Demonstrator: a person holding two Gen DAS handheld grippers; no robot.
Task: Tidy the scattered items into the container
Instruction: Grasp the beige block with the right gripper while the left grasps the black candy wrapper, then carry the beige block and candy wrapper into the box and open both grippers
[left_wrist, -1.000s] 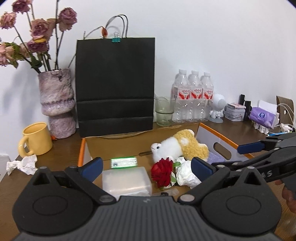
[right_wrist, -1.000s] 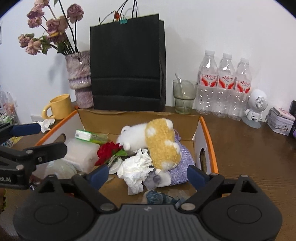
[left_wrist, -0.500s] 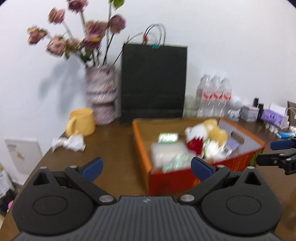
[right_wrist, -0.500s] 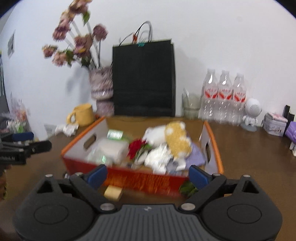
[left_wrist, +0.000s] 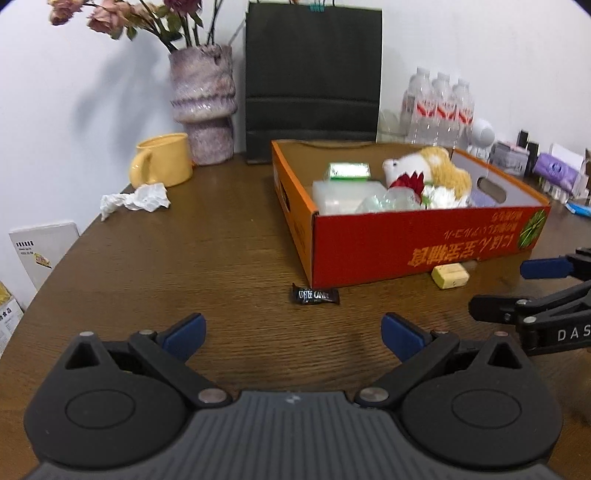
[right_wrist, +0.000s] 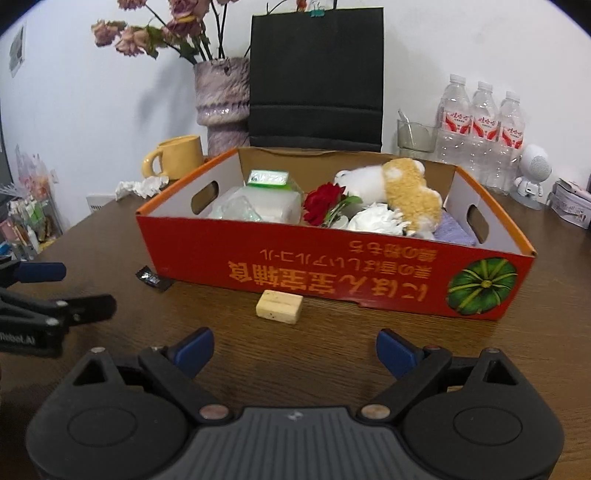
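An orange-red cardboard box stands on the brown table, holding a plush toy, a red rose, crumpled tissue, a green packet and clear plastic pieces. In front of the box lie a black coffee candy and a pale yellow block. A crumpled tissue lies near the yellow mug. My left gripper is open and empty, low over the table before the candy. My right gripper is open and empty, just short of the yellow block.
Behind the box stand a black paper bag, a vase of dried flowers, a yellow mug, water bottles, a glass and a small white robot figure. The table's left edge drops off beside white cartons.
Both grippers have pulled back from above the box and dropped toward the table in front of it. The box's printed front, the candy and the yellow block have come into view.
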